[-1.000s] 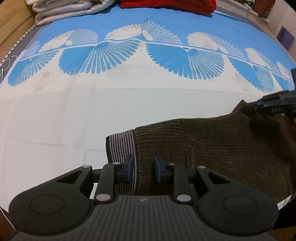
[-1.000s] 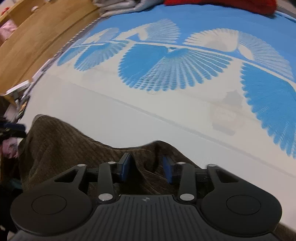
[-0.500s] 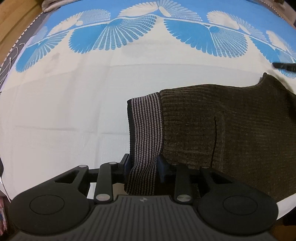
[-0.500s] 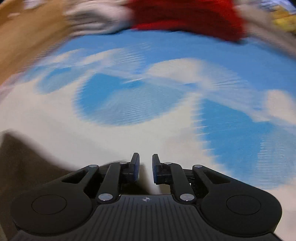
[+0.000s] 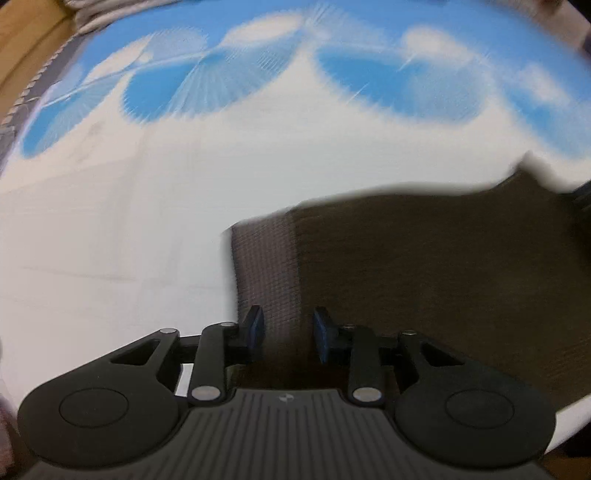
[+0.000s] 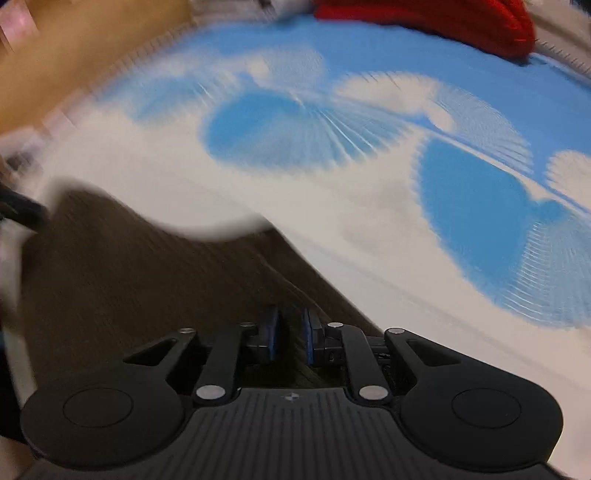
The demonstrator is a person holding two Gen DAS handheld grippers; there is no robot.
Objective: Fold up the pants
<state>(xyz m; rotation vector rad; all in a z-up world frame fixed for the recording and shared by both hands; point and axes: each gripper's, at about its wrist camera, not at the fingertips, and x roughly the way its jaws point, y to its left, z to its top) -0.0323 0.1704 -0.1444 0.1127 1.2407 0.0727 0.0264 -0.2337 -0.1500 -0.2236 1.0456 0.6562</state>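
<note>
Dark brown ribbed pants lie on the blue-and-white bedsheet, with a grey striped waistband at their left end. My left gripper has the waistband between its blue pads and is shut on it. In the right wrist view the pants spread to the left, and my right gripper is shut on their right edge. Both views are motion-blurred.
A red garment and folded pale laundry lie at the far edge of the bed. Wooden floor shows beyond the left side. The other gripper's dark tip shows at the pants' far corner.
Both grippers have lowered the pants back toward the sheet. The right gripper now shows pants fabric between its pads; the left still grips the waistband.
</note>
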